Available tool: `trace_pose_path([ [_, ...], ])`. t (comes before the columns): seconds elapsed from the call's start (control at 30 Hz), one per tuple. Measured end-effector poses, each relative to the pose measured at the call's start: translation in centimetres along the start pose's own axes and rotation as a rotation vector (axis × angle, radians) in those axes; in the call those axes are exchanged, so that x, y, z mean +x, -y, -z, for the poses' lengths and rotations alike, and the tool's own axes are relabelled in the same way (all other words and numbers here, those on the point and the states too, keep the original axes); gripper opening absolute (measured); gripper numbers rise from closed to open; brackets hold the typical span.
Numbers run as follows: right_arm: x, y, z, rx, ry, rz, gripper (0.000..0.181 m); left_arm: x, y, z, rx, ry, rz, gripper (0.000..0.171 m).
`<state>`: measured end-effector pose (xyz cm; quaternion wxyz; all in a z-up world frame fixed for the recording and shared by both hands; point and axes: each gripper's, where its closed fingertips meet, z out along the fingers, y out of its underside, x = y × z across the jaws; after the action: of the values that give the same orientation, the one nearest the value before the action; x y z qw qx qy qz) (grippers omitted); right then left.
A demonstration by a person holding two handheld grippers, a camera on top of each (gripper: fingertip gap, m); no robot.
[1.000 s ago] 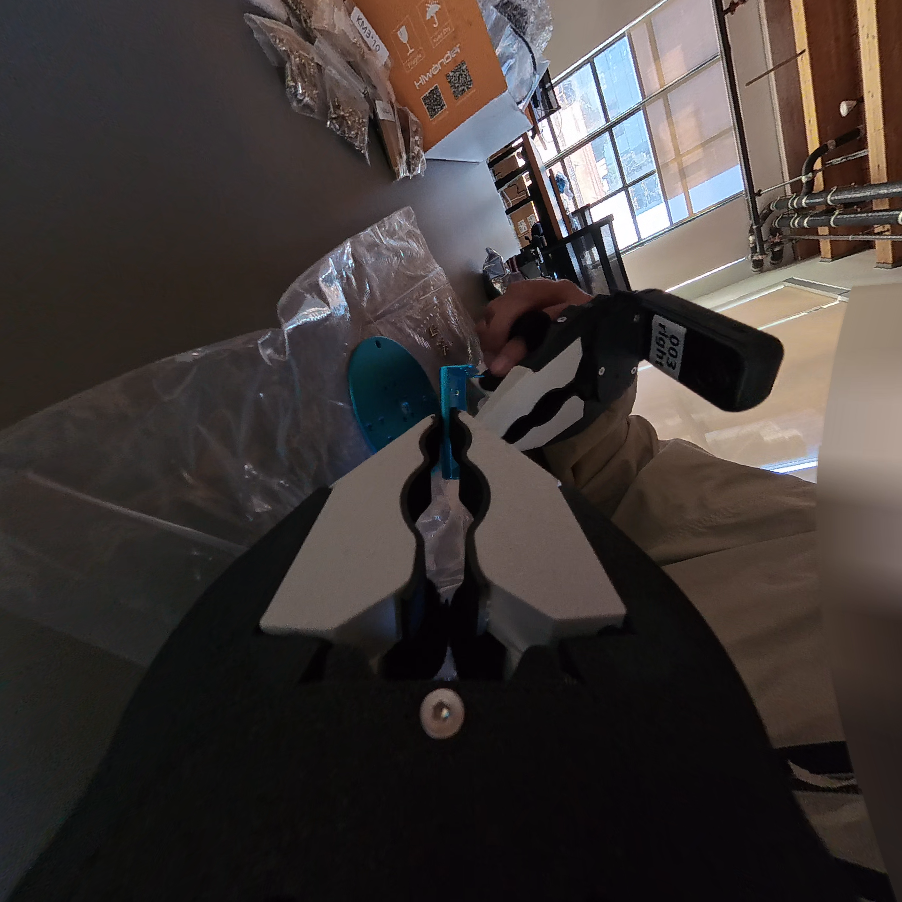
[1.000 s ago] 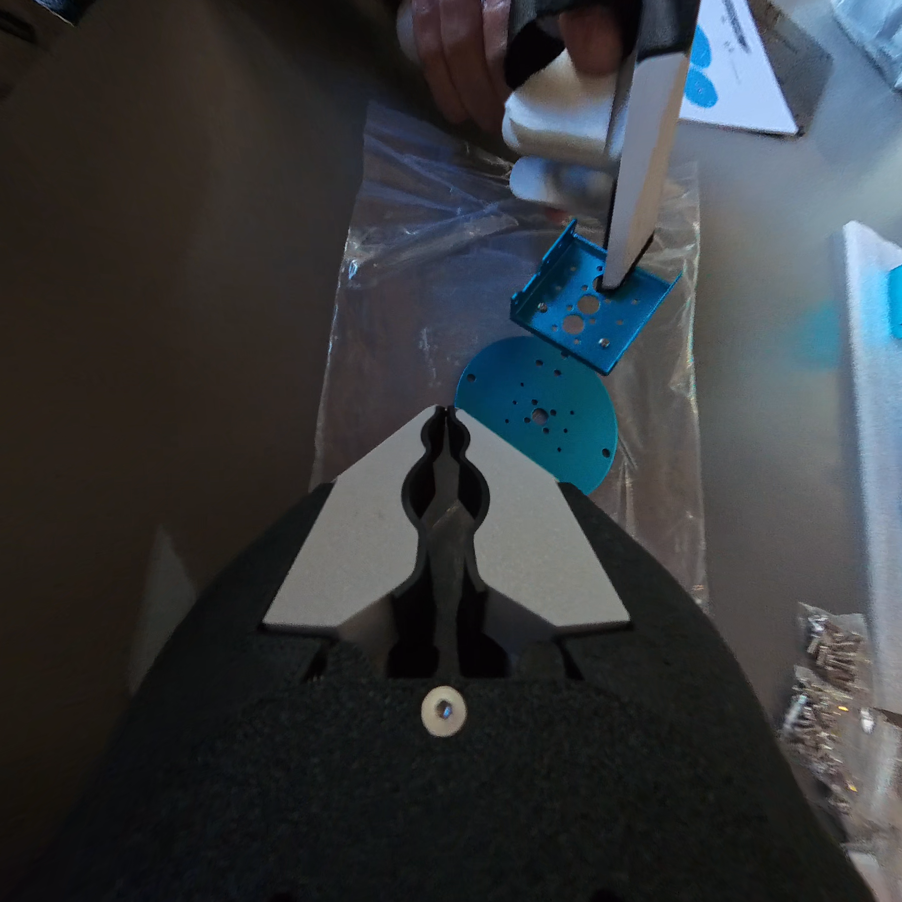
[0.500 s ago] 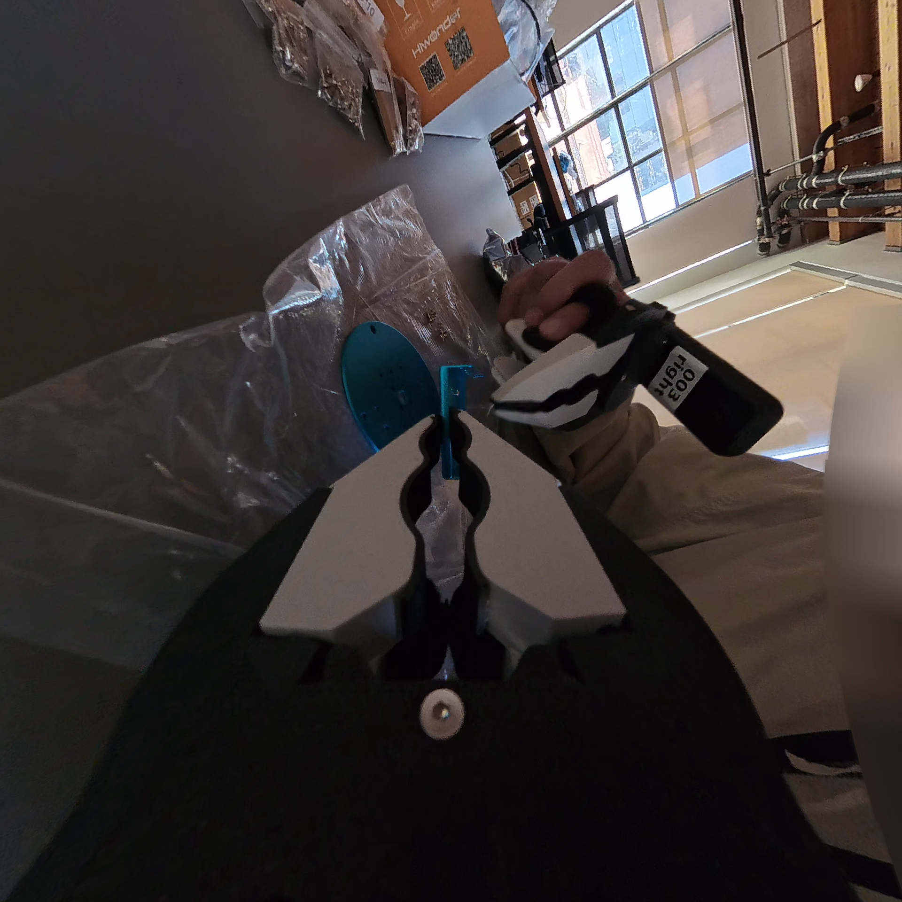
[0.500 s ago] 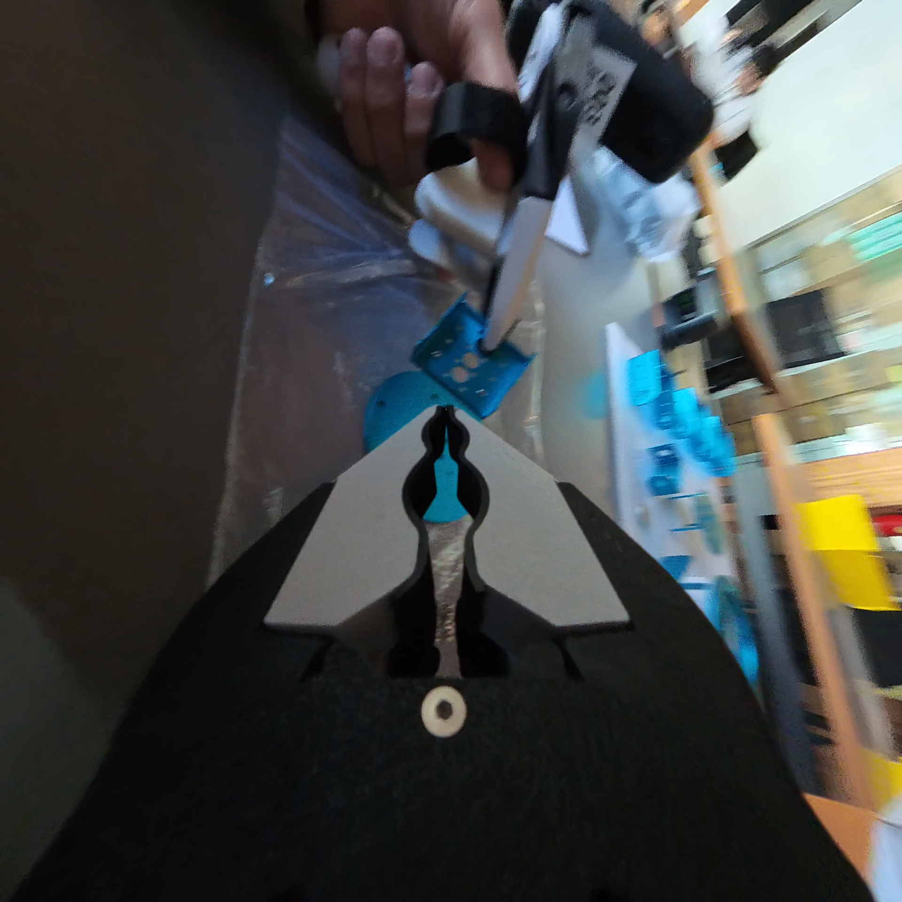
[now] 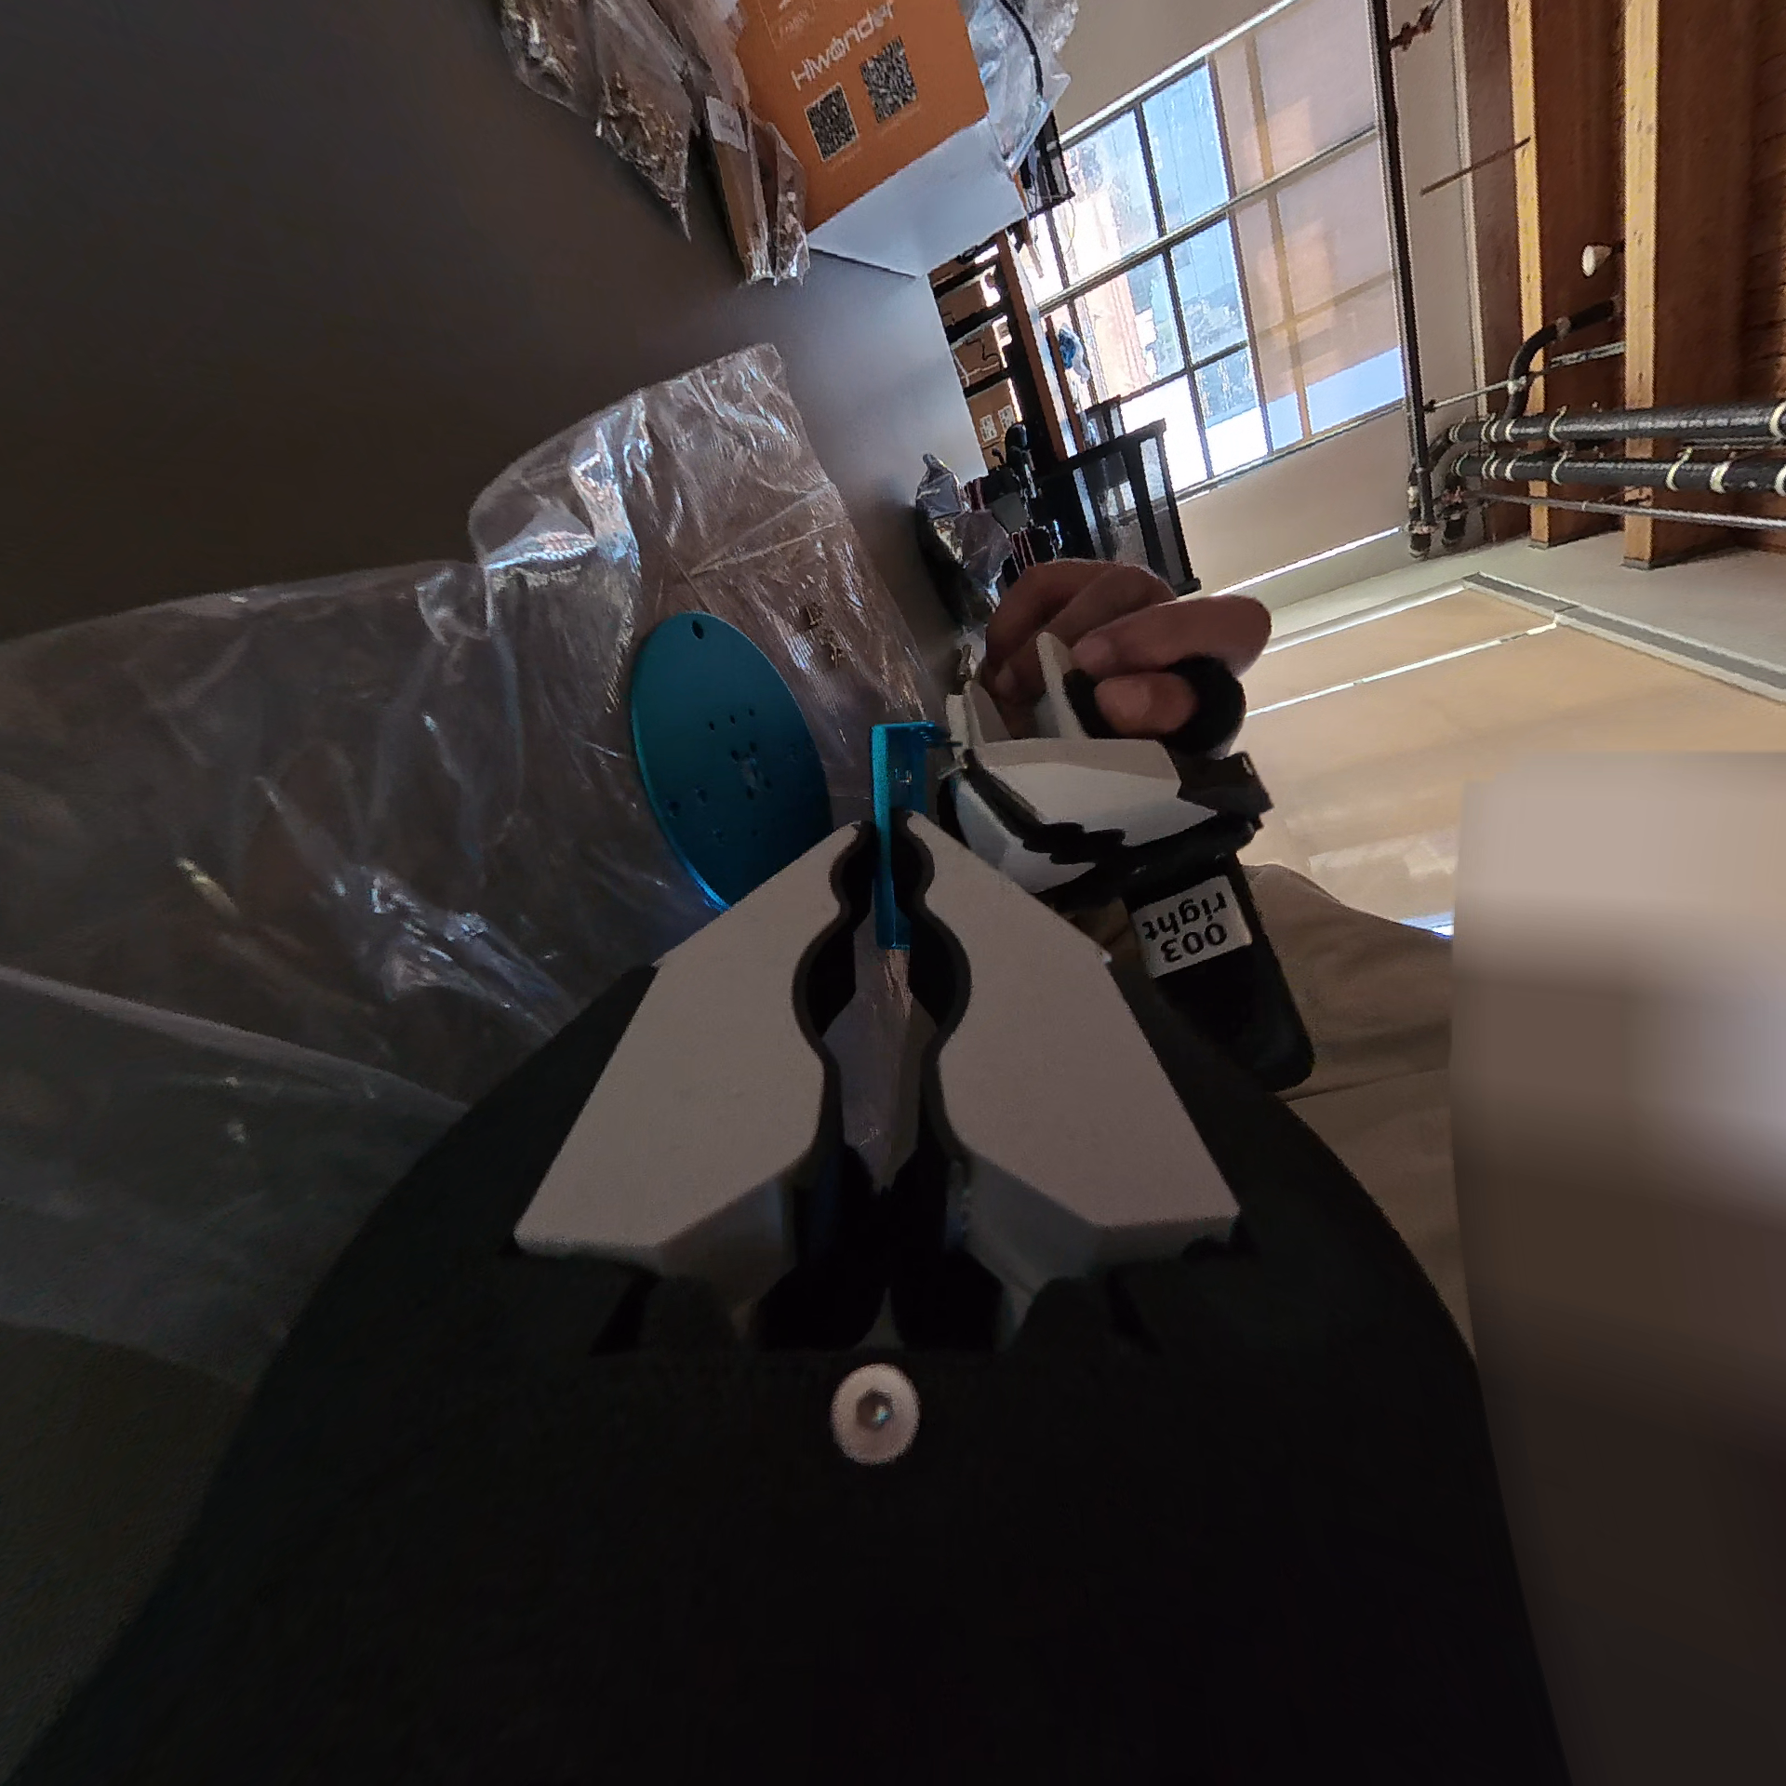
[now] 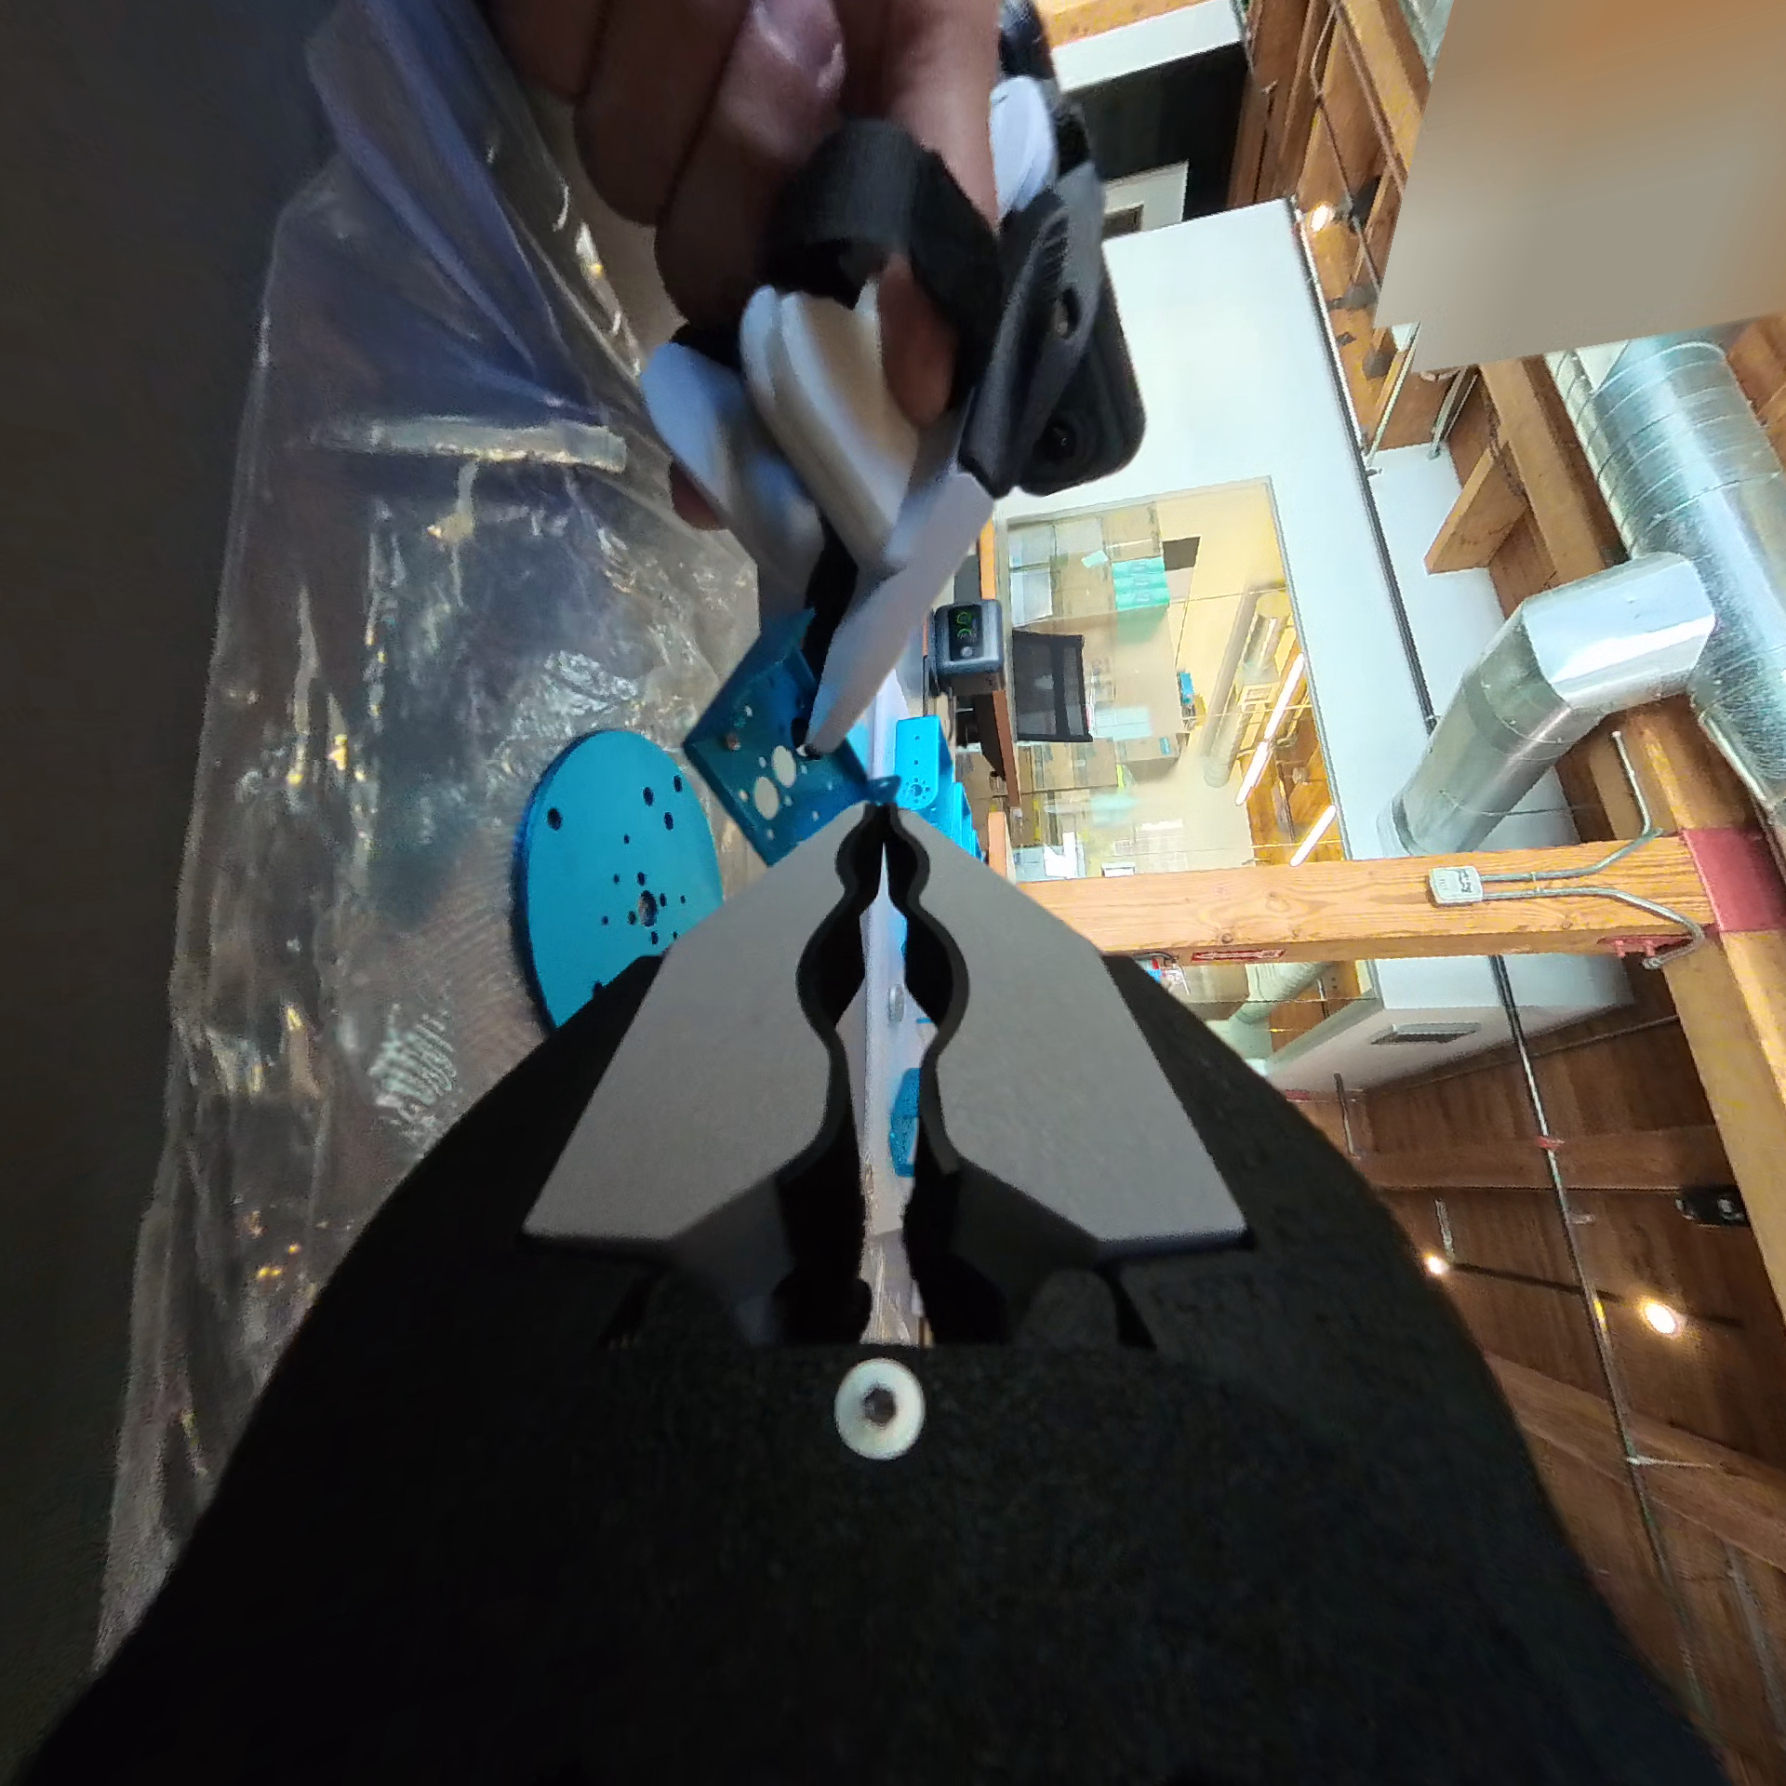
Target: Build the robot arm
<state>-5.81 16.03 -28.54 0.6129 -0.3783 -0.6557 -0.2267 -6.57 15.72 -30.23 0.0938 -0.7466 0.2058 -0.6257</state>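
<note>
Worktop (image 5: 290, 319), dark grey, carrying all listed items; clear plastic bag (image 5: 676, 541) lying crumpled across it and lying under the blue parts; orange carton (image 5: 860, 87) standing at the far edge with packets of small hardware (image 5: 628, 87) beside it, well apart from the grippers; blue round plate (image 5: 720, 763), perforated, lying flat on the bag just beside the fingertips; left gripper (image 5: 891, 821) pinching the blue bracket (image 5: 887, 841) by one thin flange, fingers closed narrow on it, the bracket hanging above the bag near the plate; right gripper (image 6: 884, 817) pointing at the bracket's open side, fingers drawn together, anything tiny between them impossible to make out; the grip on the flange looking slight, so liable to pivot if pushed; loose screws (image 5: 821, 638) lying inside the bag beyond the plate
</note>
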Motion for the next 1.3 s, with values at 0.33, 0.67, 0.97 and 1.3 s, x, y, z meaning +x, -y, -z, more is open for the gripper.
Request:
trace_pose_path([
  [0.33, -0.9, -0.4, -0.7, -0.067, 0.036, 0.016, 0.0, 0.1, 0.0, 0.0, 0.015, 0.0, 0.018, 0.002],
  [0.67, -1.3, -0.5, -0.7, -0.078, 0.064, 0.004, 0.0, -0.1, -0.1, -0.1, 0.011, 0.005, 0.023, 0.002],
  [0.97, -1.6, -0.6, -0.5, -0.087, 0.11, -0.067, 0.0, -0.1, -0.2, -0.2, 0.004, 0.008, 0.02, 0.002],
  [1.3, -1.5, -0.1, -0.3, -0.06, 0.128, -0.123, 0.006, -0.1, -0.1, -0.2, 0.007, 0.006, 0.021, 0.002],
])
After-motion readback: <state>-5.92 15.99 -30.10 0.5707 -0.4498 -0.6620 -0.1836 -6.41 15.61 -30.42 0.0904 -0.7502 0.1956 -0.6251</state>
